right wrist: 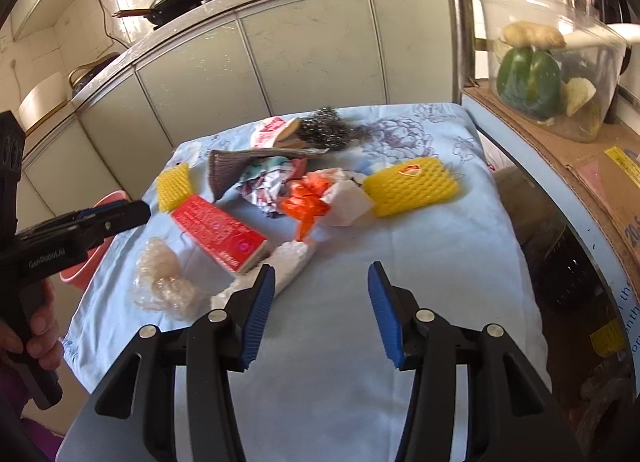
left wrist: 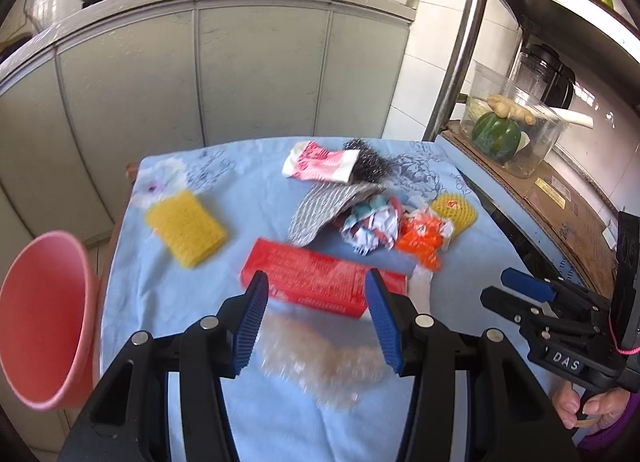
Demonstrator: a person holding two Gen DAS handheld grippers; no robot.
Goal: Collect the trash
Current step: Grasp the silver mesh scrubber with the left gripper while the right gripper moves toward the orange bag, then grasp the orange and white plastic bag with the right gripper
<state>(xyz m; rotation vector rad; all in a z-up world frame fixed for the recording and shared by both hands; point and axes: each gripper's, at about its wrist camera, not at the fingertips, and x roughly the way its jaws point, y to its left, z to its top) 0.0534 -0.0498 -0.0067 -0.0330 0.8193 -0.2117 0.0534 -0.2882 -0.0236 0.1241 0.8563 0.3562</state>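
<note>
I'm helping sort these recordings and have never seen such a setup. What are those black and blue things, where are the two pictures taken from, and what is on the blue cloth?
No robot here: a person carries a hand-held two-finger tool in each hand, each with a fisheye camera looking along its blue fingers. One picture looks out from the left tool, the other from the right tool. Each also shows the other at its edge.

Both tools are open and hold nothing.

On the blue cloth lies trash: a red box, crumpled clear plastic, orange wrapper, crumpled paper, two yellow foam nets and a steel scourer. A pink basin stands beside the table, probably for the trash.
</note>
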